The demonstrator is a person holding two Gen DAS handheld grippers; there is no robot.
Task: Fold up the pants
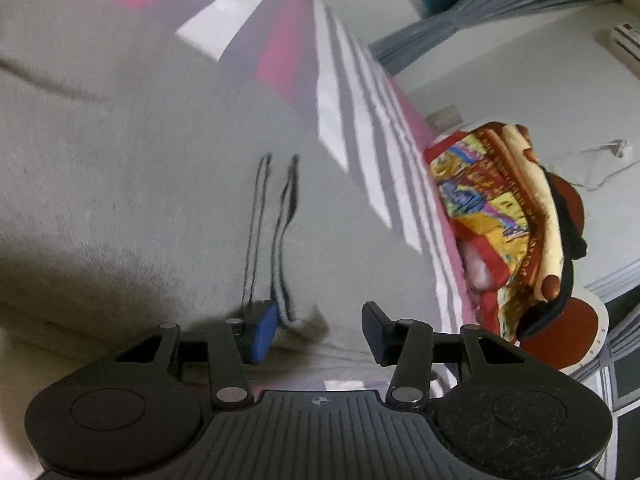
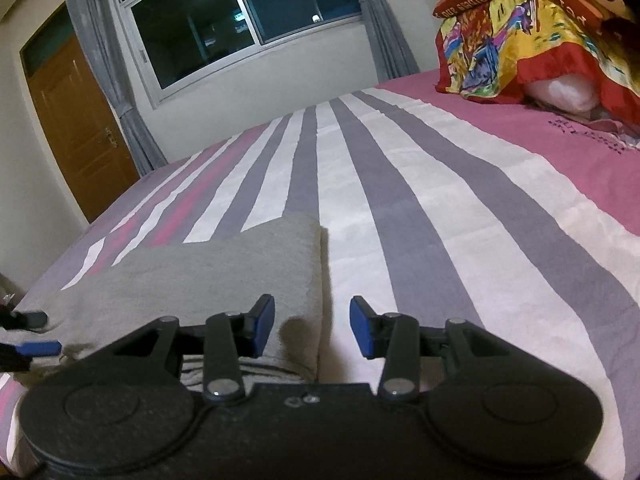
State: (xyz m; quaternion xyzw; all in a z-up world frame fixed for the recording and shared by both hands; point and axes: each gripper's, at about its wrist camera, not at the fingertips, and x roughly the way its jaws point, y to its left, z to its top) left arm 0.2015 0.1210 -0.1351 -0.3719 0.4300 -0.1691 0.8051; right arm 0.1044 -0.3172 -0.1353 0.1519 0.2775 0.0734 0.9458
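Observation:
Grey pants lie flat on the striped bed, filling the left wrist view, with two dark drawstrings running toward my left gripper. That gripper is open, low over the waist edge, its left pad touching the cloth. In the right wrist view the pants lie folded with a thick edge on the right. My right gripper is open, straddling that folded edge at its near corner. The left gripper's fingers show at the far left of this view.
The bedsheet has grey, white and pink stripes. A stack of colourful pillows and blankets sits at the head of the bed, also in the left wrist view. A window, grey curtains and a brown door stand beyond the bed.

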